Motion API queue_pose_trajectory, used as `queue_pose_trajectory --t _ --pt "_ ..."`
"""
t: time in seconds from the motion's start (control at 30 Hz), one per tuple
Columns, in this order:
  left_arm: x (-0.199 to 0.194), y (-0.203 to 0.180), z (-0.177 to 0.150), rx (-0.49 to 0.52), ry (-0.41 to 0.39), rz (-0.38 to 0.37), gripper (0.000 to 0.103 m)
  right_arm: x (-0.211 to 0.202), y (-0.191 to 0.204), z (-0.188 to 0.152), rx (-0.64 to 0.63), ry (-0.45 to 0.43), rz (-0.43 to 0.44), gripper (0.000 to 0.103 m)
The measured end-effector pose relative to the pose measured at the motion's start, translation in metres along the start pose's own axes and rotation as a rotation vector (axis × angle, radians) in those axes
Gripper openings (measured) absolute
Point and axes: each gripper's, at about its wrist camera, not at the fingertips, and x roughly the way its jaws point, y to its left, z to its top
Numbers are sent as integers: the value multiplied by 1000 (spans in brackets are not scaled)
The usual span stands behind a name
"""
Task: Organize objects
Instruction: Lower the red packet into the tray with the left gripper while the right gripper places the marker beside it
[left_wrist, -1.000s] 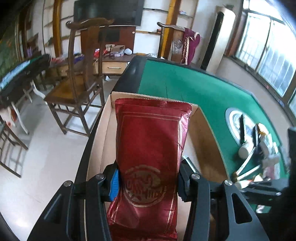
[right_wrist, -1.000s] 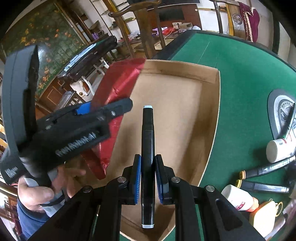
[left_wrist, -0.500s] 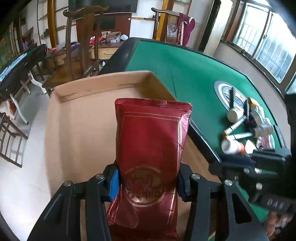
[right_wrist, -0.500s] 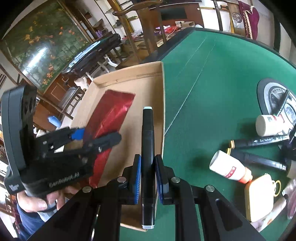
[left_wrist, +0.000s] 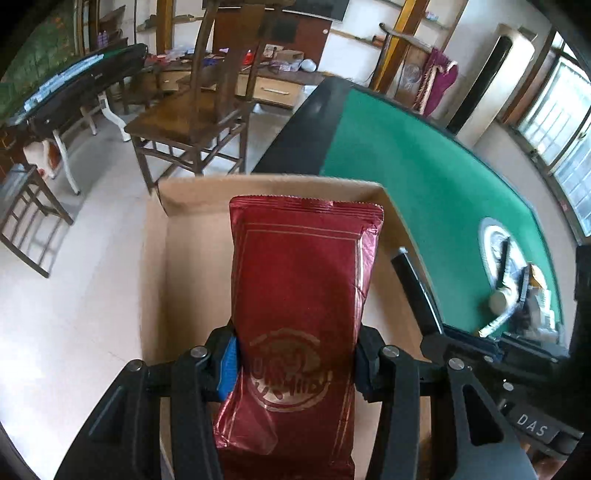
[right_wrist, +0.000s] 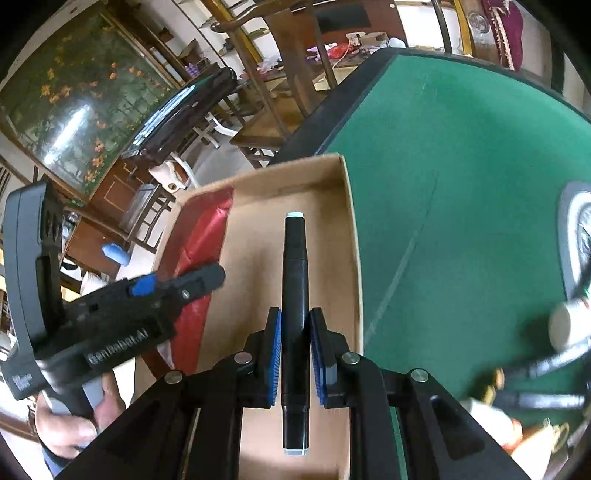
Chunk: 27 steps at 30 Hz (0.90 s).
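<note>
Red packet (left_wrist: 299, 295) and black marker (right_wrist: 294, 295) both hang over the cardboard box (right_wrist: 343, 206), which sits at the edge of the green desk (right_wrist: 461, 155). Beyond the box stand a wooden chair (left_wrist: 192, 110) and a second, dark table (left_wrist: 74, 88) on the tiled floor. To the right of the fingers, on the felt, lies a blurred heap of markers, a white bottle (right_wrist: 567, 325) and other small things, well apart from the box. Nothing lies on the box floor under either load that can be made out.

Left gripper (left_wrist: 295, 363) clamps the packet near its lower end, fingers pressing its two sides; the packet reaches forward beyond them, over the box's far wall. Right gripper (right_wrist: 295, 356) is closed tight on the marker's lower half, the marker running straight ahead between the blue pads (right_wrist: 275, 354), its pale tip over the box floor. The packet is just left of the marker.
</note>
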Motion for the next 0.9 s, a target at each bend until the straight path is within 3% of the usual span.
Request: queue_pose_trajectory --t 0.23,0.57,0.9 --pt "36 14 27 -89 80 -25 48 36 5 32 15 21 -41 16" --pt "42 5 33 -102 64 -1 48 48 -5 42 33 -3 -75 17" --pt "46 9 34 -112 62 -3 53 40 -11 45 42 -13 -32 18"
